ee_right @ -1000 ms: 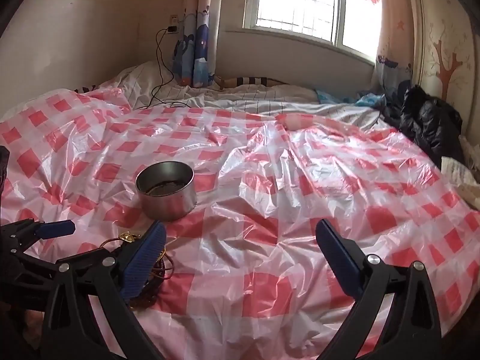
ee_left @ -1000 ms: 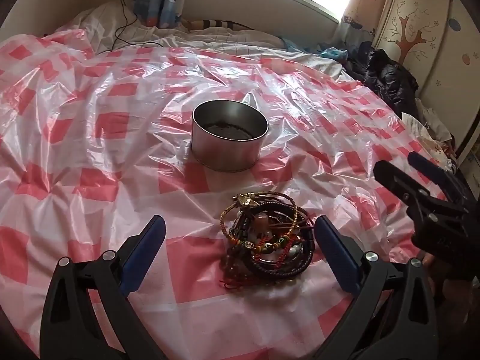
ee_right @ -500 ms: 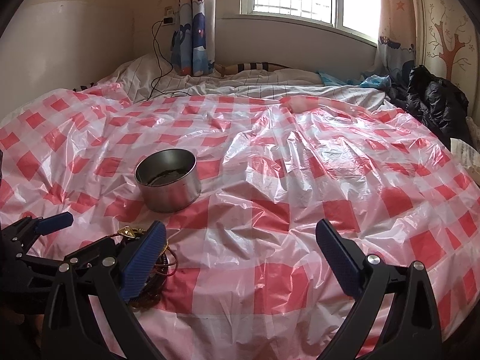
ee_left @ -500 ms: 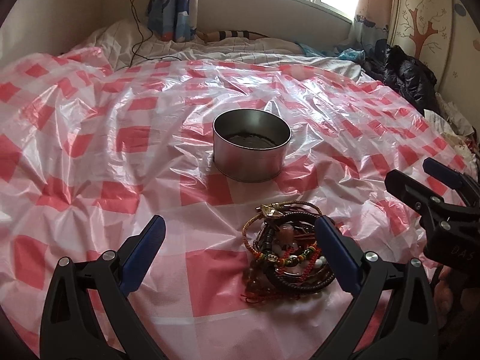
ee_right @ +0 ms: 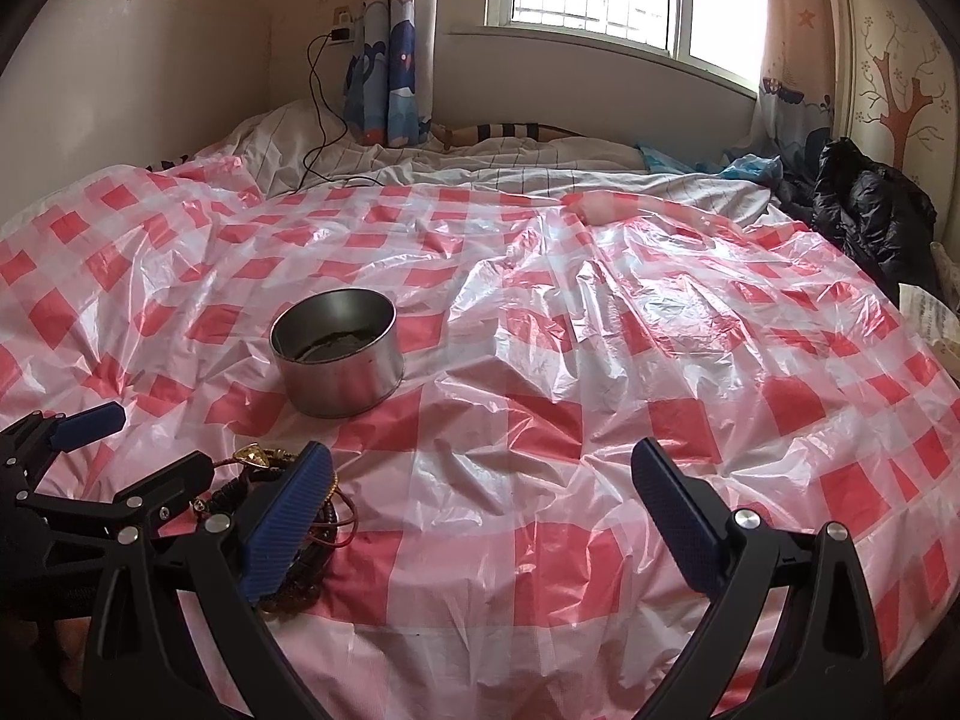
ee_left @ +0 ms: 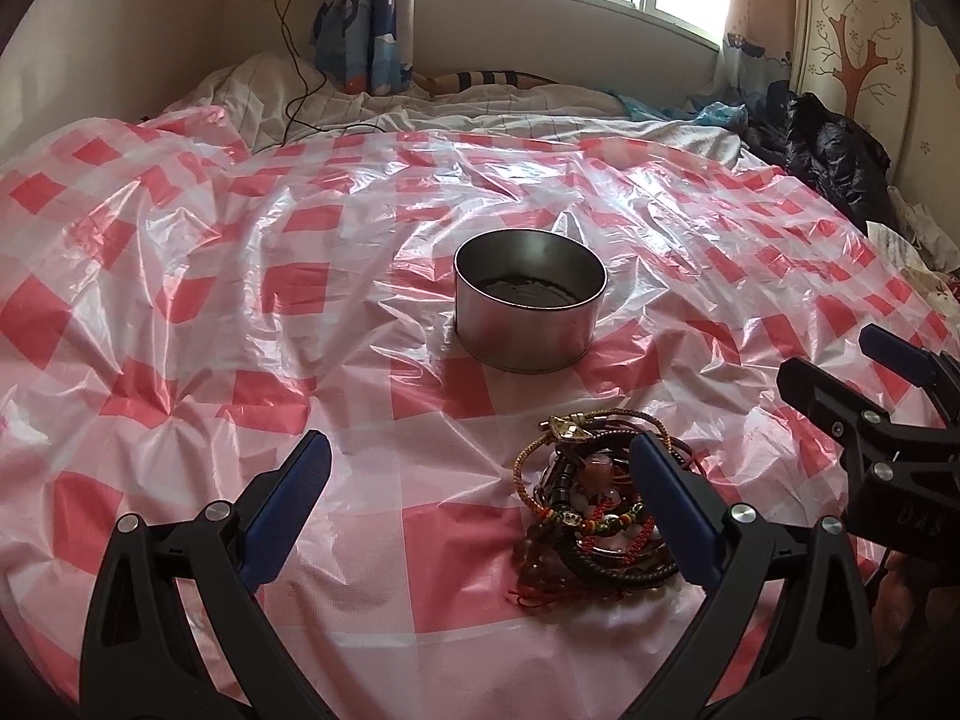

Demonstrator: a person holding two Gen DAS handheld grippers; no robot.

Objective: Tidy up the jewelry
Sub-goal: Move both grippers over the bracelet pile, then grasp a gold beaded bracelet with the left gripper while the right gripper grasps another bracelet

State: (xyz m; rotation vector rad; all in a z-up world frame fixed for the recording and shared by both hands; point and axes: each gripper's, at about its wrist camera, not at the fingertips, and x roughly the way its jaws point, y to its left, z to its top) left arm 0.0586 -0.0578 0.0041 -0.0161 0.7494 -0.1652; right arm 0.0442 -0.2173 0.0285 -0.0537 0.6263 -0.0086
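Note:
A tangled pile of bracelets and beads point(ee_left: 591, 510) lies on the red-and-white checked plastic sheet, just in front of a round metal tin point(ee_left: 529, 299). My left gripper point(ee_left: 480, 492) is open and empty, above the sheet, its right finger over the pile's right side. My right gripper point(ee_right: 480, 498) is open and empty, to the right of the pile point(ee_right: 282, 480); its left finger hides part of the pile. The tin point(ee_right: 337, 354) stands upright with something dark inside. The right gripper shows at the right edge of the left wrist view point(ee_left: 864, 372).
The checked sheet point(ee_right: 600, 360) covers a bed and is crinkled. A white quilt and black cable point(ee_right: 318, 132) lie at the far end under a window. A black jacket point(ee_right: 870, 210) lies at the far right, with papers beside it.
Both views have tilted up and drawn back a little. In the left wrist view the pile has shifted to the right, under the right finger. Both grippers stay open.

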